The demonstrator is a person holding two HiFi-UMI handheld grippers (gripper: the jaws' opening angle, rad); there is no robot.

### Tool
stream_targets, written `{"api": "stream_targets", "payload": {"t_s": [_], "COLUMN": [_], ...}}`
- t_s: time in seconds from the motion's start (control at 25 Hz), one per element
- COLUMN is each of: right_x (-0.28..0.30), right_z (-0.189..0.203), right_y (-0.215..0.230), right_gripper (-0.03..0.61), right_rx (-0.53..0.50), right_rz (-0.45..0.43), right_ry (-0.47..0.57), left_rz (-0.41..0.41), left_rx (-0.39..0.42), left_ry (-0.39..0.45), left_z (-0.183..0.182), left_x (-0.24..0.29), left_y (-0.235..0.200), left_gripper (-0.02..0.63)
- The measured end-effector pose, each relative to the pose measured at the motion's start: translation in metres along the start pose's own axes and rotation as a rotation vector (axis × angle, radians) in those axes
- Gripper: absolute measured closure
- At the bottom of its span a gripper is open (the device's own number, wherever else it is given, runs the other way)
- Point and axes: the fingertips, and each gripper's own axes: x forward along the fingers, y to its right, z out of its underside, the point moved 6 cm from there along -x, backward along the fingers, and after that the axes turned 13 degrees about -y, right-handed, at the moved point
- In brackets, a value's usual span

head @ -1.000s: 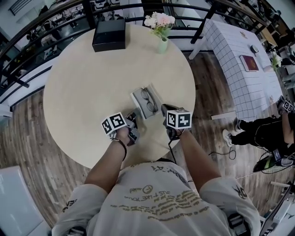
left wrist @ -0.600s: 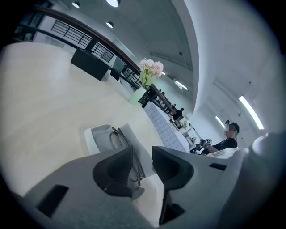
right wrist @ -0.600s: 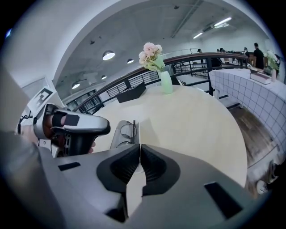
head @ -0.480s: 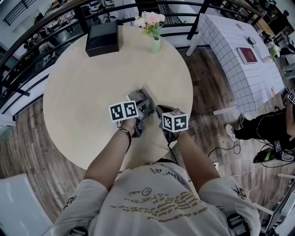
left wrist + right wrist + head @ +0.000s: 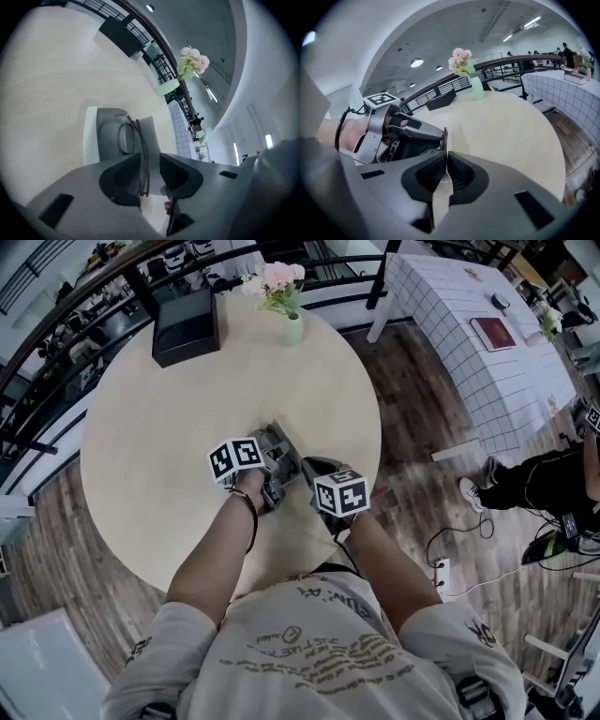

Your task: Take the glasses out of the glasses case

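Vase point(image 5: 292, 329) at twelve o'clock, black box point(image 5: 186, 326) at eleven on worktop point(image 5: 141, 446). Left claw point(image 5: 150, 173) open around glasses point(image 5: 126, 138) in case point(image 5: 105, 122); right claw point(image 5: 445, 171) closed.

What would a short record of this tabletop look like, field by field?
surface: round pale table
glasses case: open, lying on the table
glasses: folded, lying in the open case
left gripper: jaws apart, the glasses' side arms between them, not clamped
right gripper: jaws shut on a thin pale edge, apparently part of the case
far side of table: black box; vase of pink flowers
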Motion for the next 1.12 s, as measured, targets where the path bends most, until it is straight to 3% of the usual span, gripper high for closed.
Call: {"api": "stream_targets", "payload": {"t_s": [0.12,0.4,0.48,0.56,1.12], "right_x": [0.000,-0.001,0.000,0.000,0.000], "right_z": [0.001,0.001,0.002,0.002,0.002], "right_y": [-0.002,-0.002,-0.001,-0.001,0.006], "right_gripper": [0.555,0.555,0.555,0.555,0.555], "right_rx": [-0.006,0.009,0.017,0.024,0.044], "right_rz": [-0.009,-0.030,-0.039,-0.048,-0.026], "right_ry": [0.004,-0.001,-0.002,0.000,-0.011], "left_rz": [0.028,0.038,0.044,0.056,0.173], "left_rx": [-0.026,-0.004,-0.023,-0.061,-0.139], "left_ry": [-0.008,-0.026,-0.020,-0.006,0.043], "left_z": [0.000,-0.002,-0.002,-0.003,-0.001], "left_x": [0.004,0.009,0.010,0.010,-0.001], "left_y": [0.001,0.000,-0.003,-0.008,-0.009], "left_gripper": [0.483,0.489,0.507,0.567,0.588]}}
